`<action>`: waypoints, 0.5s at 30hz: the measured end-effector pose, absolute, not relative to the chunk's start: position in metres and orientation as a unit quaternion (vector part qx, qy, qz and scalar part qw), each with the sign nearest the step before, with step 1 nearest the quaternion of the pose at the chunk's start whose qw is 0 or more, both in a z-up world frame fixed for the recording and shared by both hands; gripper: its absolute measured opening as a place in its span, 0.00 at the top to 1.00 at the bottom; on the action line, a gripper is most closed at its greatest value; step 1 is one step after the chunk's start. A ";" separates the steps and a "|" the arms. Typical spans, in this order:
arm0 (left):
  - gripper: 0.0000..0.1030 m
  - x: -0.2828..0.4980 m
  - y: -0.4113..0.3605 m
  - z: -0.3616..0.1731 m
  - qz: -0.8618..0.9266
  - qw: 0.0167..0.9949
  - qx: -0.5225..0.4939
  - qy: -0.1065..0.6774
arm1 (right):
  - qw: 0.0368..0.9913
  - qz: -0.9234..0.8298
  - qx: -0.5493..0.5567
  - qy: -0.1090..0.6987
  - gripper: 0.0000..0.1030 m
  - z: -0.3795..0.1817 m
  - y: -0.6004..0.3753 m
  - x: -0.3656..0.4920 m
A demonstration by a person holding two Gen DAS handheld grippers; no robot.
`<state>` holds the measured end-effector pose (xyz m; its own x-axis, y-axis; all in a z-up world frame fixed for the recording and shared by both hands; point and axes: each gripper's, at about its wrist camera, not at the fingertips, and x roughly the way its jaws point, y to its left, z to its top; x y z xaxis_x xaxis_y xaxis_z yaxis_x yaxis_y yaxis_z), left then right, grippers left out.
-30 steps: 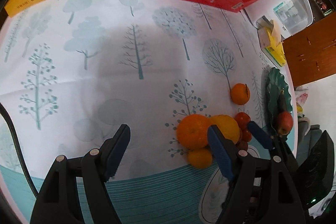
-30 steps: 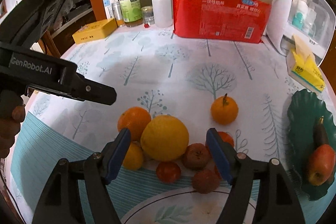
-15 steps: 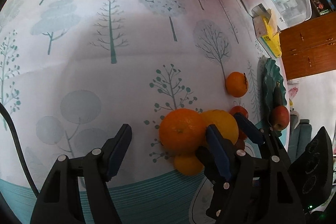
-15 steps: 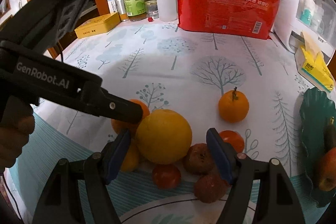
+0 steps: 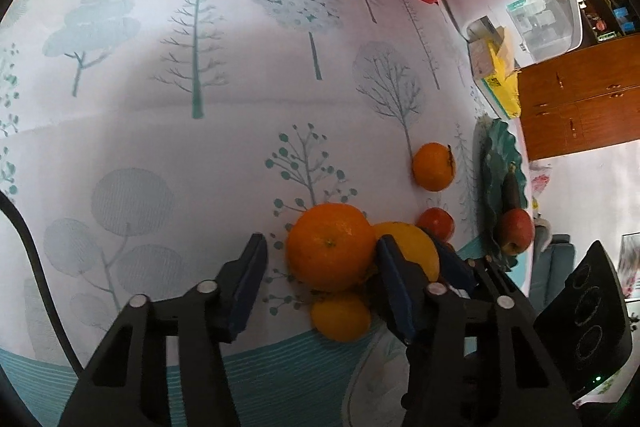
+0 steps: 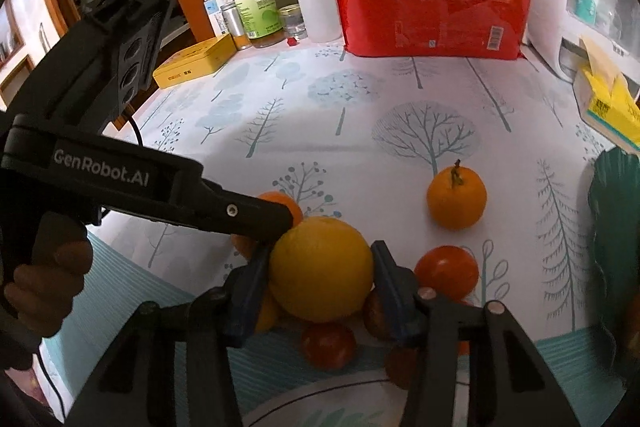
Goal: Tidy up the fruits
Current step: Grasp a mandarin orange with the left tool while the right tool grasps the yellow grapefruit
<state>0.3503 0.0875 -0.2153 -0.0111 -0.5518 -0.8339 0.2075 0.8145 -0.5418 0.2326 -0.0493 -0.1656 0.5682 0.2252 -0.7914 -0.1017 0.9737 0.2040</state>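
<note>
A heap of fruit lies on the tree-print cloth. In the left wrist view my left gripper (image 5: 320,241) straddles a big orange (image 5: 330,247). Its jaws are closing: the right pad touches the orange and a strip of cloth still shows at the left pad. My right gripper (image 6: 320,249) has both pads against a large yellow citrus (image 6: 320,267) as its jaws close. A stemmed tangerine (image 6: 456,197) and a red tomato (image 6: 446,273) lie to the right. A small orange (image 5: 340,315) sits under the heap. The green plate (image 5: 496,163) holds an apple (image 5: 516,231).
A white plate (image 6: 360,399) lies at the near edge below the heap. At the back stand a red package (image 6: 432,11), bottles (image 6: 256,11) and a yellow tin (image 6: 196,61). A tissue box (image 6: 608,107) and a white appliance (image 5: 552,11) are at the right.
Both pairs of jaws have narrowed. The left gripper sank toward the big orange, then held still. The right pads have come in against the yellow citrus.
</note>
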 end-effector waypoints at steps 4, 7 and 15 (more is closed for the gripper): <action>0.56 0.348 0.086 -0.215 -0.278 0.691 -0.140 0.652 | 0.881 0.088 0.081 0.458 0.51 -0.161 -0.051 0.226; 0.57 0.347 0.086 -0.215 -0.277 0.694 -0.142 0.649 | 0.879 0.088 0.087 0.460 0.51 -0.159 -0.047 0.220; 0.58 0.340 0.097 -0.208 -0.255 0.712 -0.136 0.640 | 0.875 0.091 0.102 0.465 0.51 -0.152 -0.037 0.203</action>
<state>0.3402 0.0970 -0.2082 0.0499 -0.5374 -0.8419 0.1897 0.8327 -0.5202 0.2030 -0.0367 -0.1524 0.5504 0.2536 -0.7954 -0.0640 0.9628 0.2627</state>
